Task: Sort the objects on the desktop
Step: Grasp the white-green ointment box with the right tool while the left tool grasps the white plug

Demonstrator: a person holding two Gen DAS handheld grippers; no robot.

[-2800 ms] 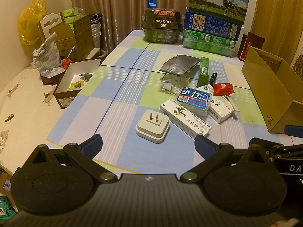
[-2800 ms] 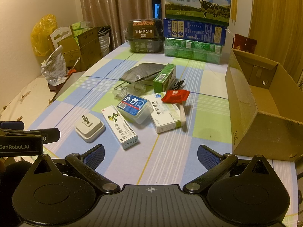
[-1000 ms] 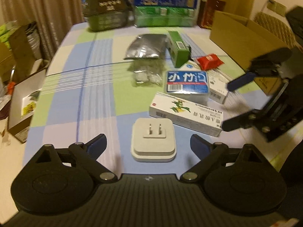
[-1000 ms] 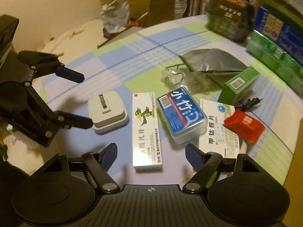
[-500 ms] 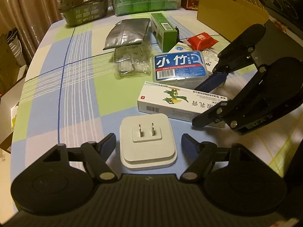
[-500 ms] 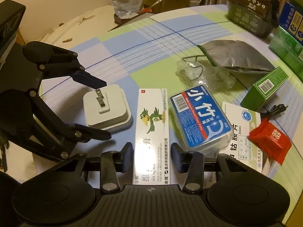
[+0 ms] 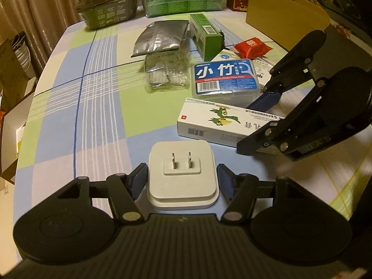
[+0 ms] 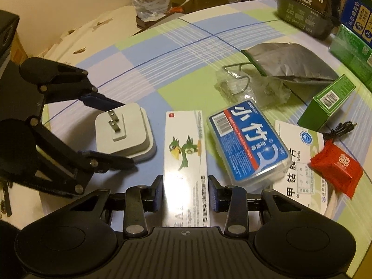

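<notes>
Both picks begun: left gripper closing around plug adapter, right gripper closing, seemingly pinching, parrot-printed carton, moments after hovering wide.

Dim warm light, fisheye-warped edges

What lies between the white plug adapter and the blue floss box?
The long white parrot-print carton lies between white plug adapter and blue floss box, clearest in the right wrist view.

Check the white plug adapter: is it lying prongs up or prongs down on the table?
Prongs up. The white plug adapter lies flat on its back on the checked tablecloth, both metal prongs pointing upward, visible in both wrist views.
</notes>
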